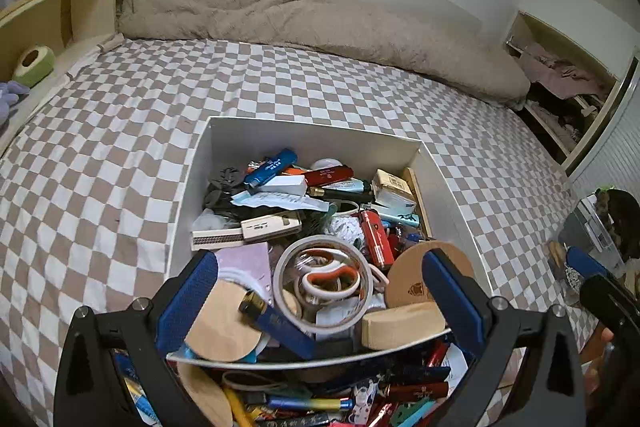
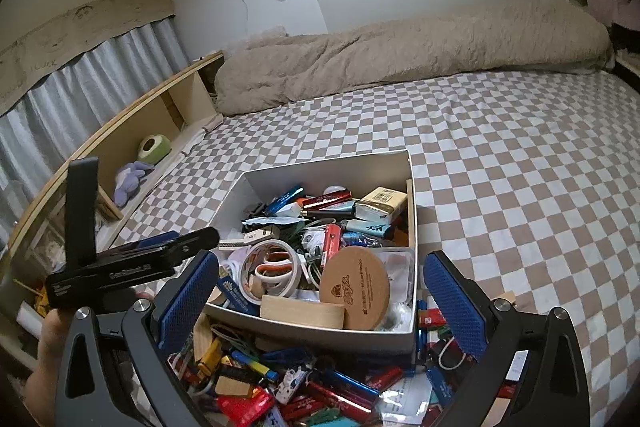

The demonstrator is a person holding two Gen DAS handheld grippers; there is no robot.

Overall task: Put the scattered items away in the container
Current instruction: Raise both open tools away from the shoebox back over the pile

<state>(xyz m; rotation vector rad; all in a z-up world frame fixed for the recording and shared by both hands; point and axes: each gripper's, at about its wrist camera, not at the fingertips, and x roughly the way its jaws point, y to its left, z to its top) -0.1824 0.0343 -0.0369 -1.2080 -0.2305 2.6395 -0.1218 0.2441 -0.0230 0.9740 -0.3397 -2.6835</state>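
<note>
A white box (image 1: 224, 143) (image 2: 412, 167) stands on the checkered bed, full of small items: a tape ring (image 1: 322, 281) (image 2: 270, 269) around scissors, round cork coasters (image 1: 412, 281) (image 2: 354, 287), a wooden block (image 1: 402, 325) (image 2: 302, 313), lighters and packets. A pile of scattered items (image 1: 320, 399) (image 2: 312, 383) lies on the bed in front of the box's near wall. My left gripper (image 1: 320, 299) is open and empty over the box's near end. My right gripper (image 2: 320, 301) is open and empty over the near wall and pile.
A beige rolled duvet (image 1: 304, 15) (image 2: 400, 43) lies along the far wall. A wooden headboard shelf (image 1: 68, 7) (image 2: 132, 131) holds a green tissue holder (image 1: 34, 65) and a purple plush (image 2: 130, 181). The left gripper's body (image 2: 120, 267) shows in the right wrist view.
</note>
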